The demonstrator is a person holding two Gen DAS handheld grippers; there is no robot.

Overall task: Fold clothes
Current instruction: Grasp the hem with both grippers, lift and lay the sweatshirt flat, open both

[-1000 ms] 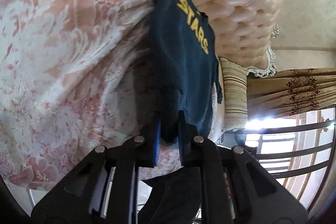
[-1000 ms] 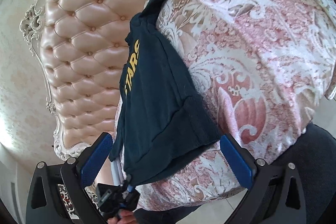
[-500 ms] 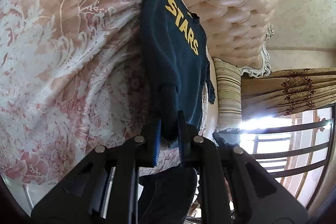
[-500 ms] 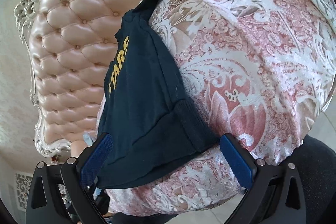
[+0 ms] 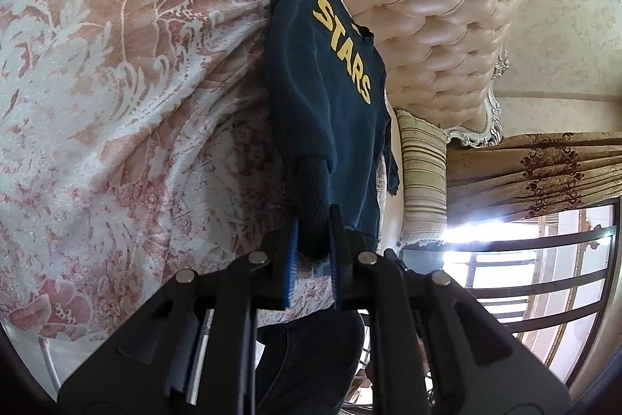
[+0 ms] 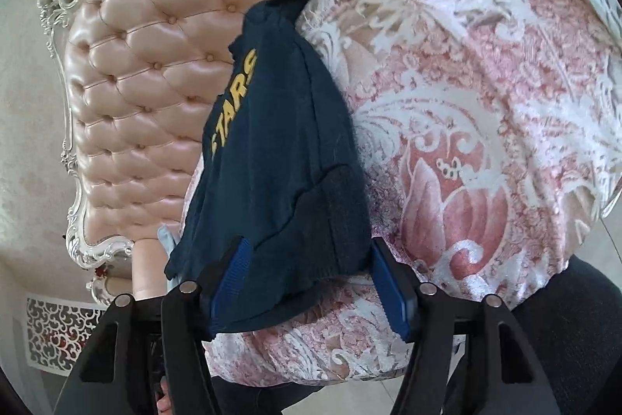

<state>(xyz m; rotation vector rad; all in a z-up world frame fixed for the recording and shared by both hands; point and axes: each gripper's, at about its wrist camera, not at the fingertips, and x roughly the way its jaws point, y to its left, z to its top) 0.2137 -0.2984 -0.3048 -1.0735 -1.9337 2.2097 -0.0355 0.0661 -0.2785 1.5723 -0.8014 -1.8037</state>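
Navy sweatshirt (image 5: 342, 96) with yellow STARS lettering, ribbed cuff clamped in left gripper (image 5: 314, 251), right gripper (image 6: 311, 282) spread apart around its hem

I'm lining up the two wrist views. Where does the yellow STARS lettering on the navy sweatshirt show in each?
Left wrist: yellow lettering upper centre, running diagonally down to the right.
Right wrist: lettering left of centre, first letter partly hidden.
Shared landmark: tufted headboard, right of the lettering in the left view, left of it in the right view.
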